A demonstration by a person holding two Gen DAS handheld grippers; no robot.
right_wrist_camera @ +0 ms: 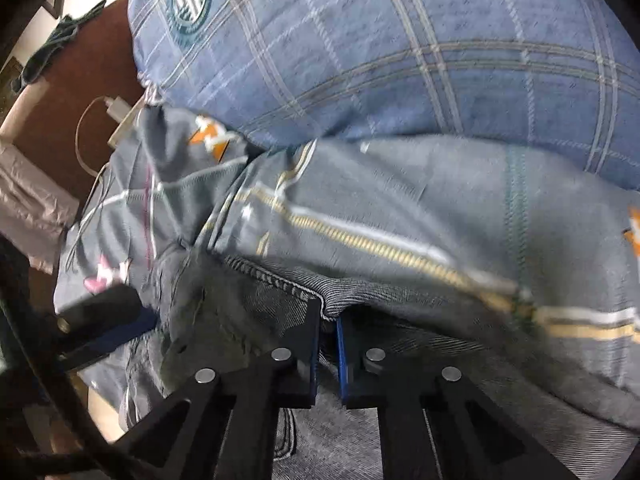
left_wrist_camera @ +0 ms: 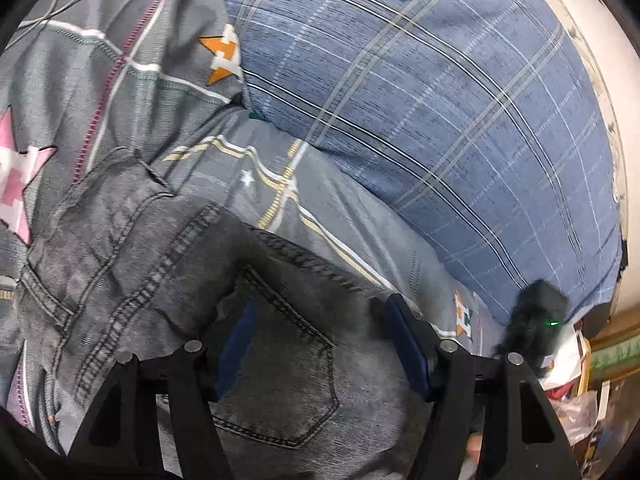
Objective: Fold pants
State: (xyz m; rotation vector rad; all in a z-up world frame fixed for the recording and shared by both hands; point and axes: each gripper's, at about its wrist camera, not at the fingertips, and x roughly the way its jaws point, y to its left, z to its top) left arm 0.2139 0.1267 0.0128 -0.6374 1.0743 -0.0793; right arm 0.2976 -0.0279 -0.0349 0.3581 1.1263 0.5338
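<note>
Only my right view catches the charger [right_wrist_camera: 116,109] by the bed; my left gripper [left_wrist_camera: 318,312] gapes over the jeans [left_wrist_camera: 168,264] pocket, right gripper [right_wrist_camera: 328,320] pinches their hem on the bedsheet [right_wrist_camera: 420,192].

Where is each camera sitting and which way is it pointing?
Left wrist: sits on the left tongs, looking down its open fingers at the jeans and back pocket.
Right wrist: sits on the right tongs, shut on the jeans' hem; the left tongs show at its left edge.
Shared: jeans, grey star bedsheet, blue plaid pillow.
</note>
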